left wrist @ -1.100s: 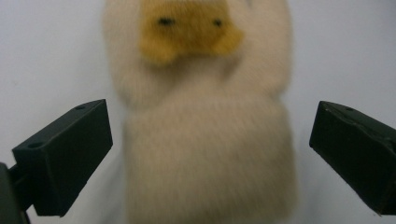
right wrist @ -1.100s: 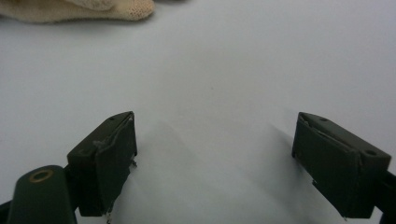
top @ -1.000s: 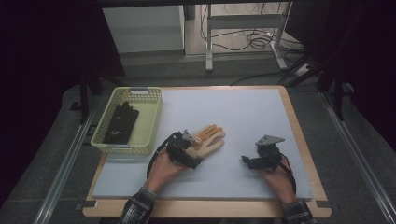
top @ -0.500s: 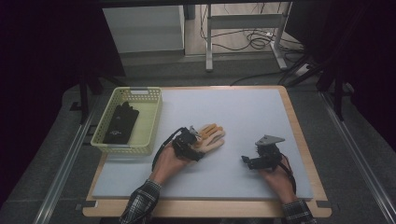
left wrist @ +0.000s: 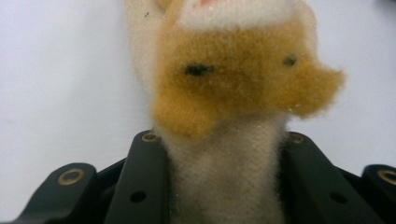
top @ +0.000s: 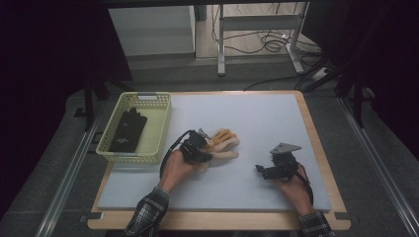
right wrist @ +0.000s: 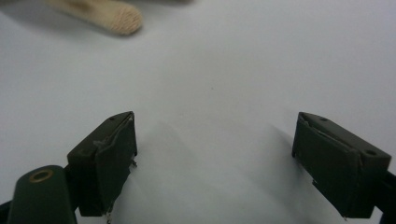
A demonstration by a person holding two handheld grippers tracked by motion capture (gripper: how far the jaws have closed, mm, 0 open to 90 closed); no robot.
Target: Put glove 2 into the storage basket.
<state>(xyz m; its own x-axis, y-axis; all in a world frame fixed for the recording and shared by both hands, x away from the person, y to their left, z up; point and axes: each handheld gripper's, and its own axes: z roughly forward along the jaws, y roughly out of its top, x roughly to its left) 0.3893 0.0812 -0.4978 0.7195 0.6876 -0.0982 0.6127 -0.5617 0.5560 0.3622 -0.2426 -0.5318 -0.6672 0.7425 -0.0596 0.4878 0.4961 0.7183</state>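
White mat: left claw clamps unlabelled glove.

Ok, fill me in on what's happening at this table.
A person works with a claw in each hand. The left claw has just closed on the cuff of a fuzzy tan and cream glove lying mid-table. The right claw rests open on the white mat, holding nothing. A black glove already lies in the yellow-green basket.
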